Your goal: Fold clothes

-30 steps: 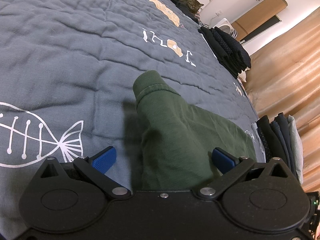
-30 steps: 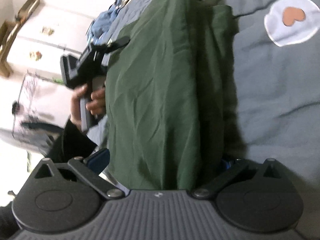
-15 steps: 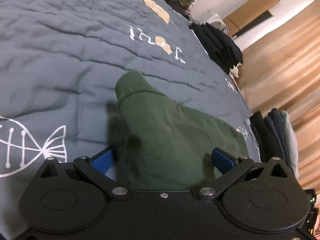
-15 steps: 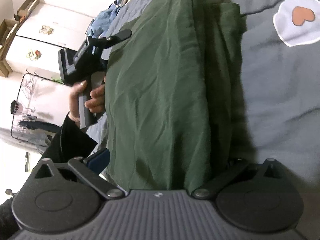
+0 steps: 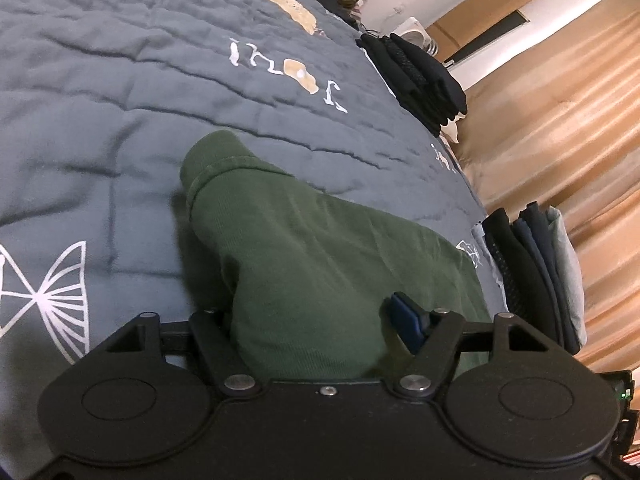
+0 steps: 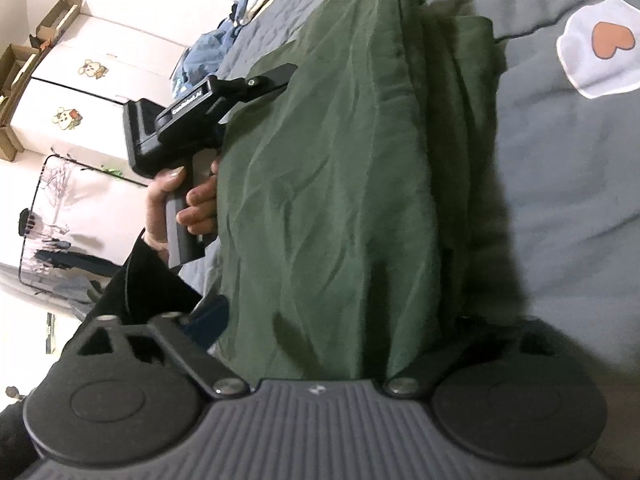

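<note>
bed: grey quilt, fish print | green garment: creased, folded lengthwise on bed, cuffed end outstretched | left gripper: tilted down, jaws closing around garment edge | right gripper: tilted down, jaws closing around other end

Dark green garment folded lengthwise on the grey quilted bed

In the left wrist view its ribbed cuff end points toward 11 o'clock, the body widening toward 5 o'clock. In the right wrist view the cloth runs from 6 to 12 o'clock, lightly creased, with a doubled layer stacked along its 3 o'clock edge.
</note>
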